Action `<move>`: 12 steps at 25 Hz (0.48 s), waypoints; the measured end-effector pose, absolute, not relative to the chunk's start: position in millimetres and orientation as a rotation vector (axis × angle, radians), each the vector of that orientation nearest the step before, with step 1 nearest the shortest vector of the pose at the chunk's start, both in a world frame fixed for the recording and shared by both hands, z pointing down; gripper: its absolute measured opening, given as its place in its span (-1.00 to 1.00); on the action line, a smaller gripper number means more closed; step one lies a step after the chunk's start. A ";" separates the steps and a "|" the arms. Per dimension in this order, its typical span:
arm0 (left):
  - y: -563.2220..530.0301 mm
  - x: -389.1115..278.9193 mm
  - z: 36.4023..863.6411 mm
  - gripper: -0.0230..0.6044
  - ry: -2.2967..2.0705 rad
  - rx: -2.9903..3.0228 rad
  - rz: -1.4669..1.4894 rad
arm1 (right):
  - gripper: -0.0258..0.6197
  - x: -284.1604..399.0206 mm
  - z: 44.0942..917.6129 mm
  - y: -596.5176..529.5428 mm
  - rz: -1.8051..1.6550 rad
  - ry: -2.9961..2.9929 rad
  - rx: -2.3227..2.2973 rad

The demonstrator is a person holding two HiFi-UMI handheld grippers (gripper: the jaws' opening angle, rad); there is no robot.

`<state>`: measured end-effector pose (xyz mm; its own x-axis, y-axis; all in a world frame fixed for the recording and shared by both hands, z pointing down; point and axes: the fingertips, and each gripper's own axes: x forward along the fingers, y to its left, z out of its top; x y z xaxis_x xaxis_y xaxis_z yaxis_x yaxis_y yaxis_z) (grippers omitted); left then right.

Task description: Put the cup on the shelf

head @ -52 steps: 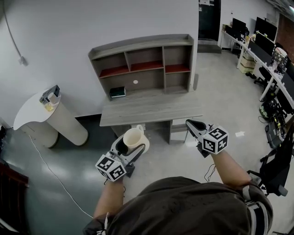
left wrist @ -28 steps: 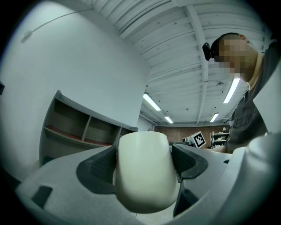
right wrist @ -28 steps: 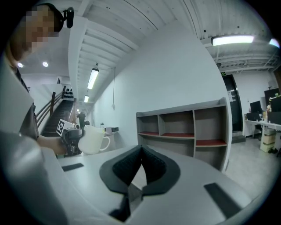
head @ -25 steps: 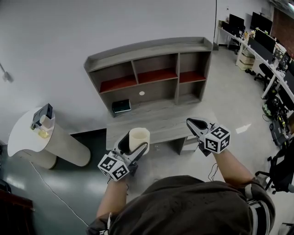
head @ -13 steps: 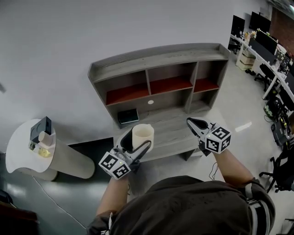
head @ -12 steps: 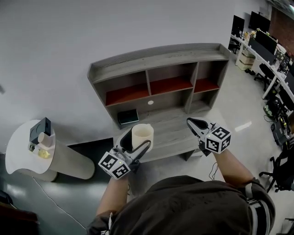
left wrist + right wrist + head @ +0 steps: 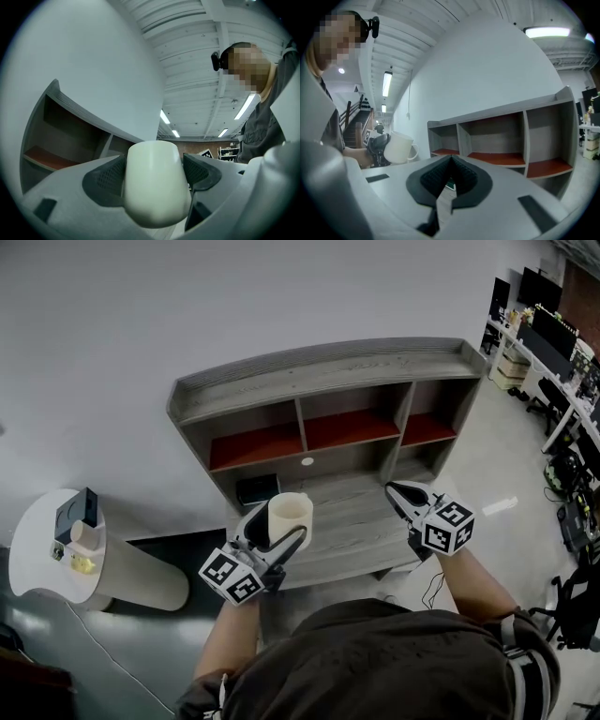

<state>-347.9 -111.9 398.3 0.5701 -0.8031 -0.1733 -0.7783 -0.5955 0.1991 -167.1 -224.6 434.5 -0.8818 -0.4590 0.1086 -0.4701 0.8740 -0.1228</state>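
Cup [image 7: 290, 514], cream-coloured and upright with its mouth upward, is gripped between the jaws of the left claw [image 7: 275, 532], which are closed against its sides. It is held in the air before the left part of the grey table [image 7: 361, 526], apart from the shelf unit [image 7: 328, 395] that stands on the table. The right claw [image 7: 398, 491] is held over the table's right part, jaws pressed together with nothing between them, and a dark box [image 7: 256, 489] is seen in the unit's lower left bay.
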 end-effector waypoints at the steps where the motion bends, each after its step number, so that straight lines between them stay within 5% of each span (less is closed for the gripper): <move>1: -119.9 -344.9 398.1 0.33 -1.375 2.688 -0.378 | -0.94 -163.9 434.8 -234.0 0.224 -2.973 0.722; 12: -218.6 -283.6 387.4 0.33 -1.576 2.541 -0.503 | -0.95 -95.6 428.9 -351.3 0.232 -3.028 0.498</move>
